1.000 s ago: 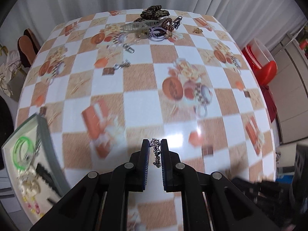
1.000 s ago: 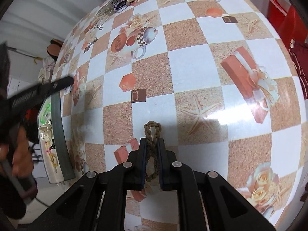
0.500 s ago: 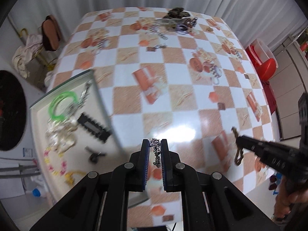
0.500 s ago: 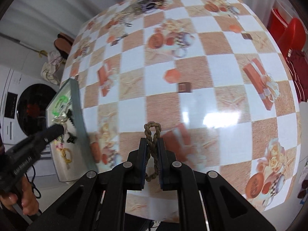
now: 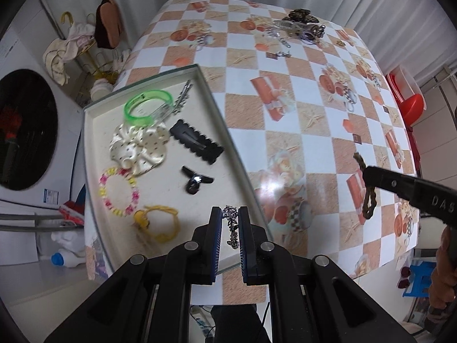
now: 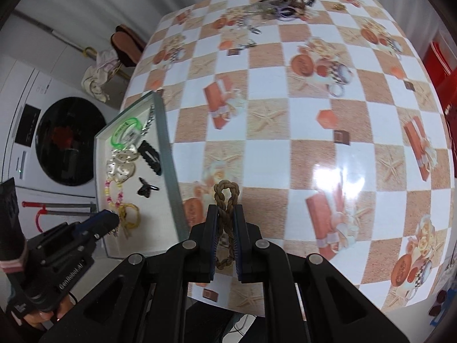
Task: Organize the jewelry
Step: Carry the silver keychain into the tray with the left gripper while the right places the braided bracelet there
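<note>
The pale tray (image 5: 220, 120) at the left edge of the checkered tabletop (image 5: 300, 108) holds a green bangle (image 5: 148, 108), cream scrunchie (image 5: 138, 148), black scalloped clip (image 5: 197, 141), small black claw clip (image 5: 195, 182), pink-and-yellow bead bracelet (image 5: 118, 191) and yellow hair tie (image 5: 160, 224). Above its near corner, the left gripper (image 5: 230, 224) has its fingers pinching a dark metal filigree piece (image 5: 232, 225). The right gripper (image 6: 225, 225) pinches a brown braided cord loop (image 6: 225, 197) over the tabletop just beside the tray; a jewelry pile (image 6: 281, 5) lies at the far edge.

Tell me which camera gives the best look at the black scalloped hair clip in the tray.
The left wrist view. There the black scalloped hair clip lies large and nearly face-on in the tray, beside the cream scrunchie, its wavy edge clear. The right wrist view shows the same clip smaller, foreshortened at the picture's left side.
</note>
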{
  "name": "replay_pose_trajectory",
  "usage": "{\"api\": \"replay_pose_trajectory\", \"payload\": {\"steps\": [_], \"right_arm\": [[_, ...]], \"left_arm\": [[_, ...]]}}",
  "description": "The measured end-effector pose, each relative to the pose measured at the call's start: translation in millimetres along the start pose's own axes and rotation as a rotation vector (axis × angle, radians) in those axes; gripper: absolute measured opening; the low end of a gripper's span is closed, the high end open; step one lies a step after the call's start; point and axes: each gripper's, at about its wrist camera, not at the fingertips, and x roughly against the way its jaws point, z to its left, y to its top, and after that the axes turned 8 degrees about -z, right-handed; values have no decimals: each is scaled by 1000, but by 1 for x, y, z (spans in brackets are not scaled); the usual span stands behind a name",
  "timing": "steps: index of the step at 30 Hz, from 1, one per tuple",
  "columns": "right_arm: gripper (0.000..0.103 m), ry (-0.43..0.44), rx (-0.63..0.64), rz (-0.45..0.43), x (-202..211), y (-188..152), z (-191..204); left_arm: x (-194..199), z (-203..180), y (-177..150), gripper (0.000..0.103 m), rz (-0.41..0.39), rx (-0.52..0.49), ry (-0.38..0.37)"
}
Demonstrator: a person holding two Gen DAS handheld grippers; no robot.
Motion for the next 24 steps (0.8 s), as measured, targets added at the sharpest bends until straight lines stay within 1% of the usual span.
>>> {"api": "replay_pose_trajectory", "payload": {"steps": [7, 13, 16, 20, 24], "right_arm": [[11, 10, 55, 8, -4, 3, 30], [11, 23, 96, 24, -10, 3, 51], [11, 33, 117, 33, -14, 3, 61], [11, 46, 144, 49, -21, 1, 74], [11, 59, 167, 72, -29, -3, 85]], "left_arm": [[5, 23, -5, 16, -8, 48, 6], [11, 54, -15, 16, -14, 120, 28], [11, 73, -24, 16, -4, 161, 49], [9, 94, -35, 16, 17, 214, 58], [5, 105, -44, 16, 34, 246, 61]]}}
